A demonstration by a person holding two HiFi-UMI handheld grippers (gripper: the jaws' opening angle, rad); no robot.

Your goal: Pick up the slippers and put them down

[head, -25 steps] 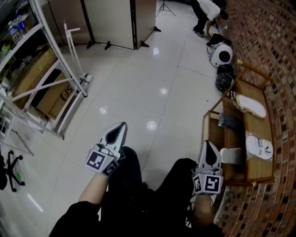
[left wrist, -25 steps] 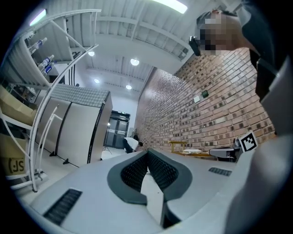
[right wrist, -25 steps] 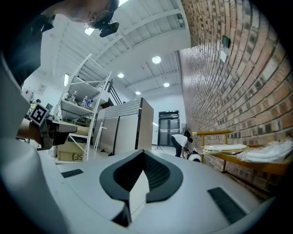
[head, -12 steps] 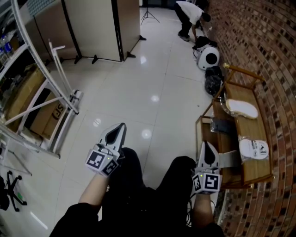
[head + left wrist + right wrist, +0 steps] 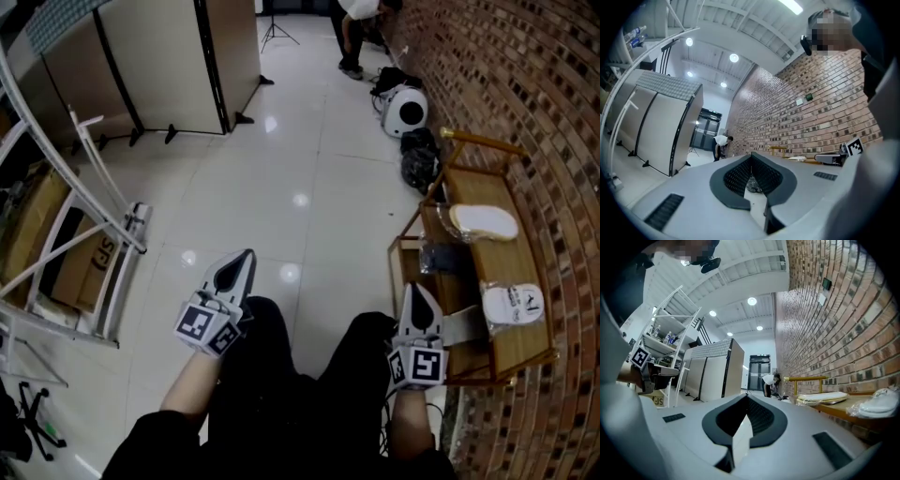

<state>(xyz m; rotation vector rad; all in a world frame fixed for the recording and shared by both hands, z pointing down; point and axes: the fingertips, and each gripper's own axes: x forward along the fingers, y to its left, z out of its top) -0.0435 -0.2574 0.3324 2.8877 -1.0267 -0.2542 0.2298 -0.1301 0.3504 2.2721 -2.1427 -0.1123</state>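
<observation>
Left claw (image 5: 246, 255) and right claw (image 5: 419, 291): both closed tip to tip, nothing gripped. The right claw is nearer the bench (image 5: 504, 267) by the brick wall (image 5: 553, 112). On the bench top lie the far slipper (image 5: 483, 222) and the near slipper (image 5: 514, 305), the latter apparently wrapped in clear film. Hazard: a claw arriving closed would shove a slipper off the edge; film could slip from the grip.
</observation>
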